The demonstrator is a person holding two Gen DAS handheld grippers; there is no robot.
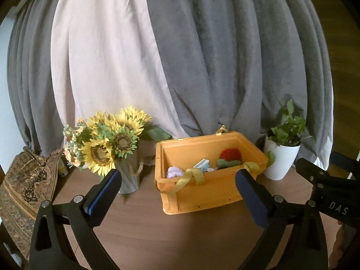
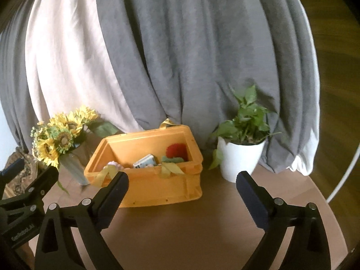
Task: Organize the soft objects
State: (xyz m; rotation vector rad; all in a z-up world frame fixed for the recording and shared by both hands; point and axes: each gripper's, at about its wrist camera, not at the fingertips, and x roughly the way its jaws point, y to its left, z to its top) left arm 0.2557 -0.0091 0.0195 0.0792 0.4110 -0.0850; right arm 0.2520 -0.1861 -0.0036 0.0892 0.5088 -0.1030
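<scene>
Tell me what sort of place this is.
Most likely a room in a home. A brown table stands against long grey curtains, and it carries a vase of sunflowers, a potted plant and an orange crate of soft toys.

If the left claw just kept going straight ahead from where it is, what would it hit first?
Probably the orange bin. The left gripper is open and empty, and the bin's near wall lies between its fingers. Depth is hard to judge, but nothing shows in between.
</scene>
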